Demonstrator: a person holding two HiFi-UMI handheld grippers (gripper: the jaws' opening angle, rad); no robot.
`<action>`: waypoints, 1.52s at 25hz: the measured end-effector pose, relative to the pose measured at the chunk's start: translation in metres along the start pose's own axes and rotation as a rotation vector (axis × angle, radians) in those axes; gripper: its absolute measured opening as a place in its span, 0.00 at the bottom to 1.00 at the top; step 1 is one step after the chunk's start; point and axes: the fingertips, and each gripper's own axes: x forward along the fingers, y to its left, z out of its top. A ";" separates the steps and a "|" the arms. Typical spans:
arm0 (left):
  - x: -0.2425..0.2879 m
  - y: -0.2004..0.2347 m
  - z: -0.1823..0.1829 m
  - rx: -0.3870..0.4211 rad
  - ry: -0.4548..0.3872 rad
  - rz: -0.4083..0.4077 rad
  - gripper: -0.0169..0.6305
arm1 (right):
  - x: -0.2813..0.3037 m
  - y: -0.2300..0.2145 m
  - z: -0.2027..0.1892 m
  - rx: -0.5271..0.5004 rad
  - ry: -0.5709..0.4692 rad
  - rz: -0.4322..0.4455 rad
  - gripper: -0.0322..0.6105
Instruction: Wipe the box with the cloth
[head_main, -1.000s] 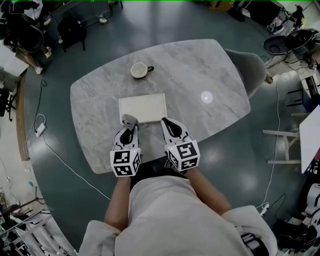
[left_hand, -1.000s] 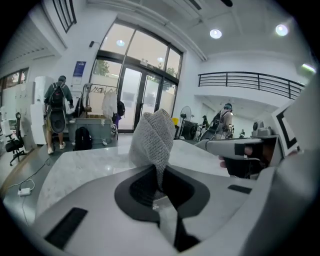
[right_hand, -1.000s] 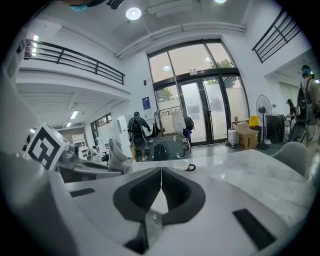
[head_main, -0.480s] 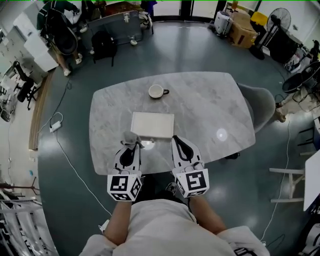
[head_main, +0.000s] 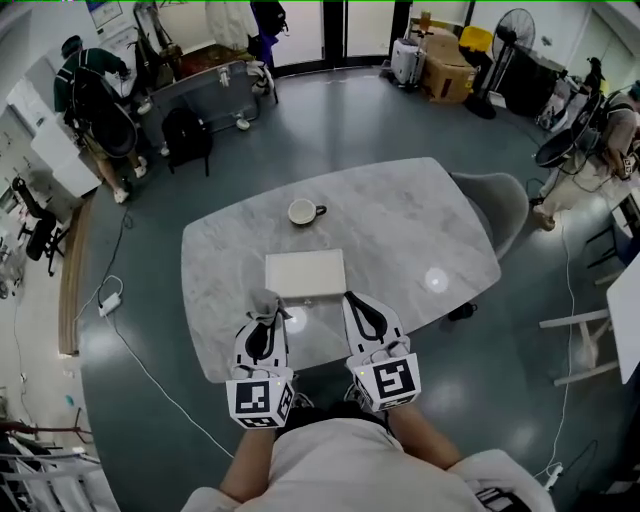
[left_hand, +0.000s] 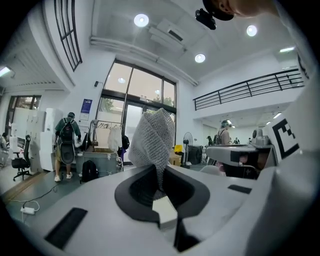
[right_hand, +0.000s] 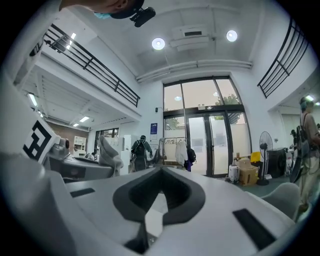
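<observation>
A flat cream box (head_main: 305, 273) lies on the grey marble table (head_main: 400, 220), near its front edge. My left gripper (head_main: 266, 312) is shut on a grey knitted cloth (head_main: 268, 304), which bunches up above its jaws (left_hand: 154, 141). It hovers just short of the box's near left corner. My right gripper (head_main: 354, 304) is shut with nothing in it and sits by the box's near right corner. Both grippers point level into the room, so neither gripper view shows the box. In the right gripper view the cloth (right_hand: 110, 152) shows at the left.
A cream mug (head_main: 303, 211) stands on the table behind the box. A grey chair (head_main: 500, 208) is tucked at the table's right end. A white cable and power strip (head_main: 108, 300) lie on the floor to the left. People, bags and boxes stand far off.
The head camera has tilted up, so more of the room shows. Both grippers have drawn back slightly from the box's near edge. The cloth stays in the left gripper.
</observation>
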 end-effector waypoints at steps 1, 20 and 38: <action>-0.002 0.001 0.005 0.005 -0.011 -0.005 0.08 | -0.002 0.001 0.004 -0.009 -0.008 -0.009 0.09; -0.008 0.012 0.024 0.006 -0.099 -0.073 0.08 | -0.002 0.025 0.028 -0.098 -0.045 -0.041 0.09; 0.006 0.014 0.018 0.005 -0.088 -0.111 0.08 | 0.001 0.011 0.023 -0.089 -0.040 -0.087 0.09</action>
